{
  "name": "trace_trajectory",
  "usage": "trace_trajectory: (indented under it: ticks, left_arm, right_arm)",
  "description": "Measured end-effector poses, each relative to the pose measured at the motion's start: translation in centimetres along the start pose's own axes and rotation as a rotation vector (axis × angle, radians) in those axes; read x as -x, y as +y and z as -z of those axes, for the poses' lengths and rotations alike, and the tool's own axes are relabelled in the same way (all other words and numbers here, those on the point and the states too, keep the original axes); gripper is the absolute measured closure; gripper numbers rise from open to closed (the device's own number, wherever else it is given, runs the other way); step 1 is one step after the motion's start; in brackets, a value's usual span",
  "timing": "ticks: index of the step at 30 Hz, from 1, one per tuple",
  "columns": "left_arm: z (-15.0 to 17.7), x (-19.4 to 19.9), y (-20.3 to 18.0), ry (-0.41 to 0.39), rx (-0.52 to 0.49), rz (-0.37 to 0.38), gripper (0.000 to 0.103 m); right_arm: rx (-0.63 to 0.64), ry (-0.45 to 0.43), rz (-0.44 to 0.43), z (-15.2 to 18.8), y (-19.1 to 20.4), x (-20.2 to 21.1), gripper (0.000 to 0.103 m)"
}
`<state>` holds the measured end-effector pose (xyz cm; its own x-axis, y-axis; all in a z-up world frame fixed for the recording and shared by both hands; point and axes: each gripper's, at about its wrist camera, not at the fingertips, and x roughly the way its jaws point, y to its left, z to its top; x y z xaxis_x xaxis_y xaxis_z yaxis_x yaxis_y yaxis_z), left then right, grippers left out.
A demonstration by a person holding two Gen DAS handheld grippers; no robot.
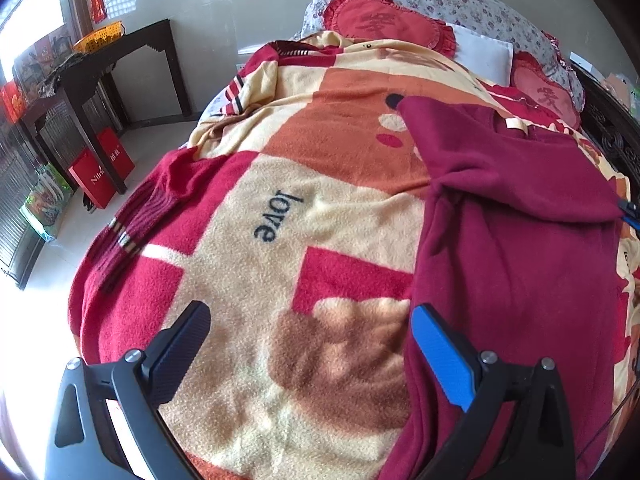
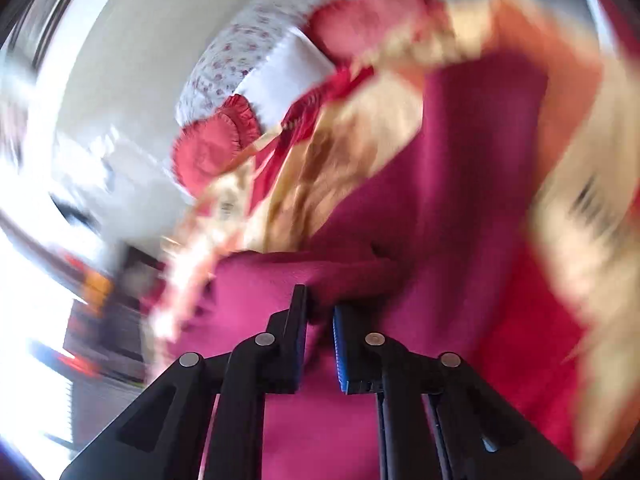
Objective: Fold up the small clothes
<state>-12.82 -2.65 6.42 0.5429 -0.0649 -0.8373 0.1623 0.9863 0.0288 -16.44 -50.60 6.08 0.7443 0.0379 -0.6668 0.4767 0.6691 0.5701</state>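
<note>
A maroon fleece garment (image 1: 516, 248) lies flat on the right half of the bed, one sleeve folded across its chest. My left gripper (image 1: 312, 320) hovers open over the patterned blanket (image 1: 320, 140); its blue finger (image 1: 440, 356) overlaps the garment's left edge and its black finger (image 1: 180, 352) is over bare blanket. In the blurred right wrist view, my right gripper (image 2: 318, 304) is shut on a fold of the maroon garment (image 2: 460, 200), with fabric bunched at the fingertips. The right gripper's blue tip (image 1: 631, 211) shows at the folded sleeve's end.
Red heart cushions (image 1: 384, 20) and floral pillows (image 1: 460, 0) sit at the head of the bed. A dark wooden side table (image 1: 120, 52) with a yellow basket (image 1: 98, 36) stands to the left, red gift bags (image 1: 102, 168) on the floor beside it.
</note>
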Motion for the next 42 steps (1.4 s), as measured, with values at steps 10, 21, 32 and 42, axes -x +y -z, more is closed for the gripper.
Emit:
trace_trajectory:
  ticks: [10, 21, 32, 42]
  left_arm:
    - [1.2, -1.5, -0.5, 0.041, -0.023, 0.088, 0.0]
    - [1.8, -1.0, 0.8, 0.068, -0.003, 0.231, 0.001]
    - [0.5, -3.7, 0.5, 0.171, -0.037, 0.369, 0.093]
    - [-3.4, -2.9, 6.3, 0.115, 0.097, 0.271, 0.095]
  right_arm:
    - [0.336, 0.161, 0.068, 3.3, 8.4, 0.5, 0.09]
    - [0.849, 0.447, 0.035, 13.5, 29.5, -15.4, 0.083]
    - [0.83, 0.418, -0.006, 13.4, 29.6, -17.5, 0.103]
    - [0.68, 0.428, -0.182, 13.4, 34.3, -21.0, 0.103]
